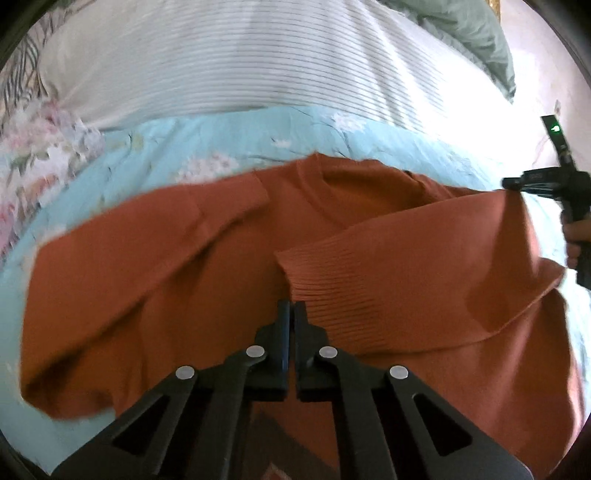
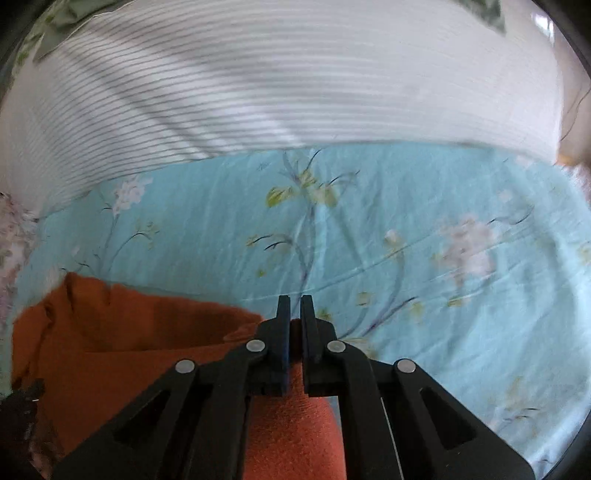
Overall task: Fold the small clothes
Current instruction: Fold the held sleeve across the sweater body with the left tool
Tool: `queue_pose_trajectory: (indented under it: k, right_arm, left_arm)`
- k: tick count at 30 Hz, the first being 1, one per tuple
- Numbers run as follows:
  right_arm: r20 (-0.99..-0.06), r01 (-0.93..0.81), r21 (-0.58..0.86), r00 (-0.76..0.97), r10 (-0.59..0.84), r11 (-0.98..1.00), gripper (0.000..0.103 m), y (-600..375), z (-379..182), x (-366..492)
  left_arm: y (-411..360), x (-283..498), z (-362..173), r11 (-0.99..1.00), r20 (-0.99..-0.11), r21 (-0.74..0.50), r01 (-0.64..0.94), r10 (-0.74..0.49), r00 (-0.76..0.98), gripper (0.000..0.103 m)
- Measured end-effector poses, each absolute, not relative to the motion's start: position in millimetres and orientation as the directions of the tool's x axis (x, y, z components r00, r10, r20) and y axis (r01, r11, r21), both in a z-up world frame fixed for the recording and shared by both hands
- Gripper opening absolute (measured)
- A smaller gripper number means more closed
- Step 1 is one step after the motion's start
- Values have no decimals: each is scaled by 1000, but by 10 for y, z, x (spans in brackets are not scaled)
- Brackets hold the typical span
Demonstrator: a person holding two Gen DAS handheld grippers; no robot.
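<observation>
A rust-orange knit sweater [image 1: 229,266] lies on a light blue floral bedsheet [image 1: 221,136]. In the left wrist view my left gripper [image 1: 290,308] is shut on the ribbed hem of the sweater [image 1: 332,280] and holds it over the garment's middle. My right gripper [image 1: 517,184] shows at the right edge, pinching the sweater's raised far corner. In the right wrist view the right gripper [image 2: 295,306] is shut on orange fabric [image 2: 291,406], with the rest of the sweater [image 2: 110,332] hanging low to the left.
A white striped pillow [image 1: 258,62] lies across the bed beyond the sweater, also in the right wrist view [image 2: 277,85]. A green cloth [image 1: 476,33] sits at the far right and a floral fabric [image 1: 33,155] at the left. The blue sheet [image 2: 424,240] spreads to the right.
</observation>
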State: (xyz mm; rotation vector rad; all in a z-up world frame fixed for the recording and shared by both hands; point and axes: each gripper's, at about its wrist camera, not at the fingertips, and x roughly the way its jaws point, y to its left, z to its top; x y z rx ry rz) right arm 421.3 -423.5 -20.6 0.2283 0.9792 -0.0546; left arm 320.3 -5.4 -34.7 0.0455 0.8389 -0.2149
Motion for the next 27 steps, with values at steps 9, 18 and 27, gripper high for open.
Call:
queue_pose_trajectory:
  k: [9, 18, 27]
  right_arm:
    - [-741, 182, 341, 656, 144, 922, 61, -4538, 13, 3546]
    - [-676, 158, 436, 708, 207, 886, 61, -4451, 101, 2821]
    - [-689, 192, 434, 700, 187, 881, 61, -4603, 20, 2602]
  left_arm:
    - [123, 3180, -447, 972, -790, -114, 204, -214, 574, 1]
    - [71, 3365, -442, 923, -797, -343, 172, -383, 467, 52]
    - [-100, 3355, -355, 943, -783, -271, 192, -332, 526, 9]
